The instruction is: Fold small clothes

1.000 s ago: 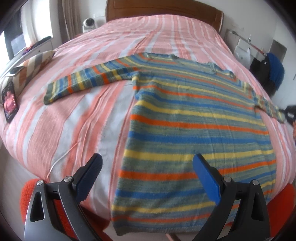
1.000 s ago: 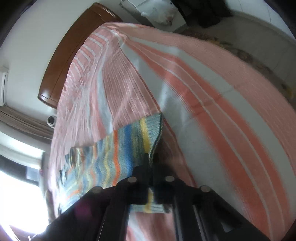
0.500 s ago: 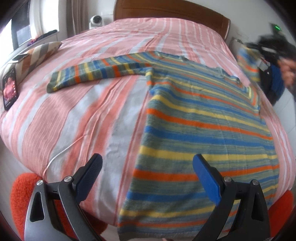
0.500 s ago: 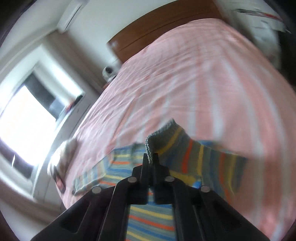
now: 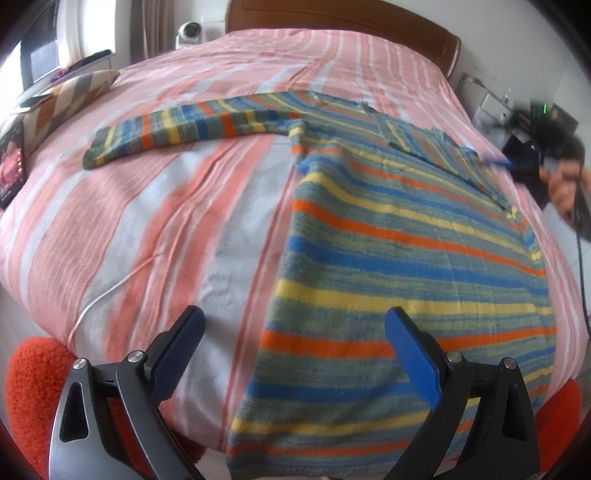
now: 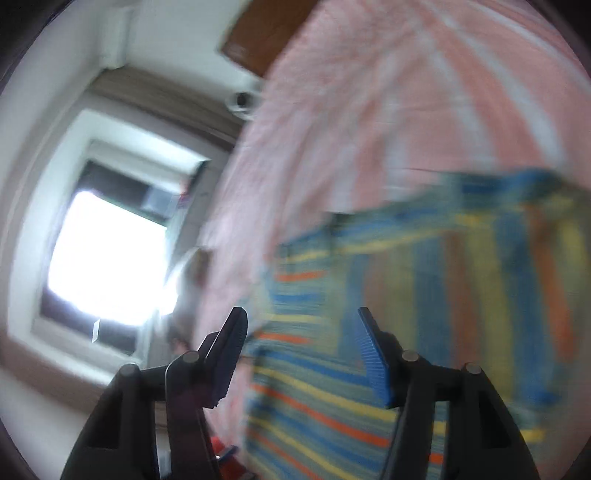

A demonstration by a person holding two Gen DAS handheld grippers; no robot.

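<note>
The striped sweater (image 5: 399, 266) lies flat on the bed (image 5: 147, 229), its hem at the near edge and its neck toward the far headboard (image 5: 347, 22). One sleeve (image 5: 184, 127) stretches out to the left across the pink-and-white cover; the other sleeve (image 5: 424, 142) is folded in over the chest at the far right. The left gripper (image 5: 293, 343) hovers low over the near edge of the bed with its jaws wide and nothing between them; its right blue pad (image 5: 413, 358) is above the sweater's lower body, its left pad (image 5: 177, 347) above bare cover just left of the sweater's side edge. The right gripper (image 6: 301, 358) also stands wide and holds nothing, with the sweater (image 6: 424, 332) below and ahead of it, mostly to the right of its fingers; this view is heavily blurred, so whether a finger touches the knit cannot be told. In the left view the right gripper (image 5: 526, 162) shows as a dark blur at the far right edge of the sweater, a hand (image 5: 561, 184) gripping it from the right. A pillow (image 5: 70, 92) lies at the far left of the bed.
</note>
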